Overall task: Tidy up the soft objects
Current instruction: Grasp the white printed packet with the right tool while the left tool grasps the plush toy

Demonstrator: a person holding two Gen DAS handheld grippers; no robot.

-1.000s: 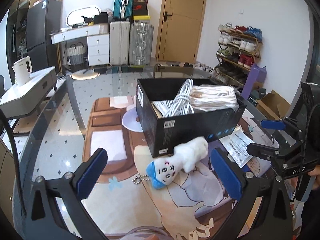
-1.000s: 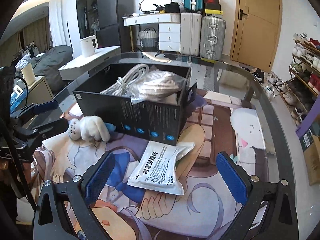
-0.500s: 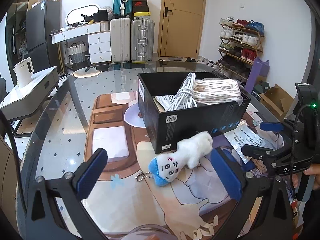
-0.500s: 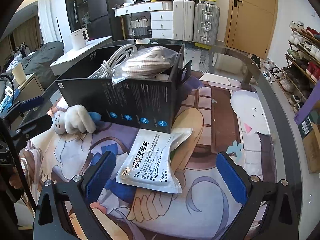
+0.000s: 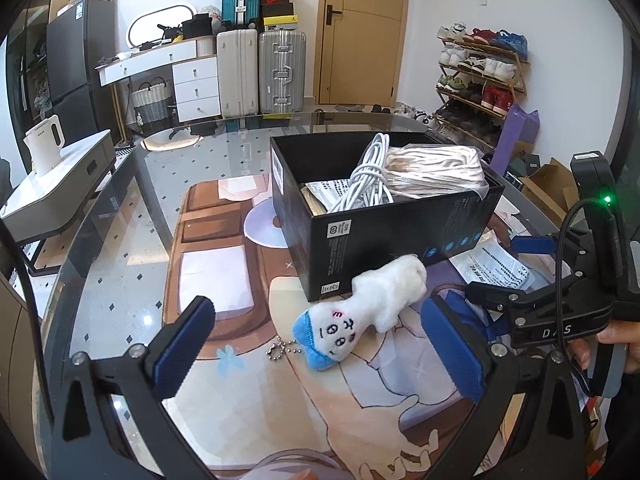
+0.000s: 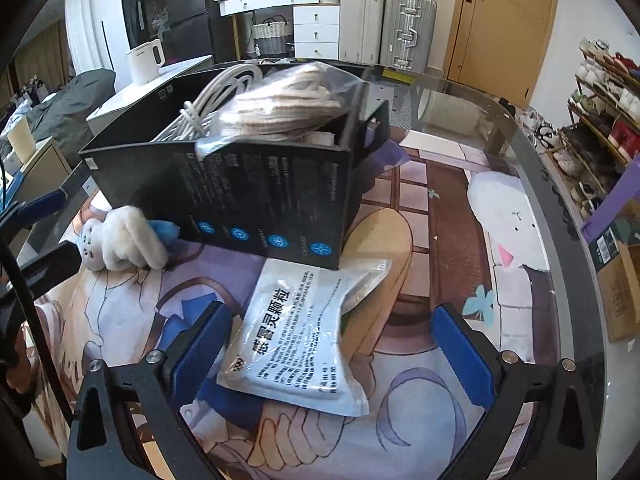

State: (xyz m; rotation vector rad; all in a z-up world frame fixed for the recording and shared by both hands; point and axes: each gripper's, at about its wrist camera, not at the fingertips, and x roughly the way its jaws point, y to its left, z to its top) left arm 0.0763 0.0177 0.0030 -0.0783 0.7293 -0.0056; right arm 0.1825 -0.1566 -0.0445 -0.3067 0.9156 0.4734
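Between our right gripper's [image 6: 332, 344] wide, empty fingers, the white pouch [image 6: 304, 336] now sits closer than a second ago, ready for pickup. At 12 o'clock stands the black box [image 6: 256, 192]. Our left gripper [image 5: 320, 340], equally wide, frames the plush toy [image 5: 360, 312] on the bench [image 5: 120, 240].

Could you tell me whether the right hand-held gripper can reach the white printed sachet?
Probably yes: the right hand-held gripper is open, and the white printed sachet lies flat between its fingers, nothing covering it.
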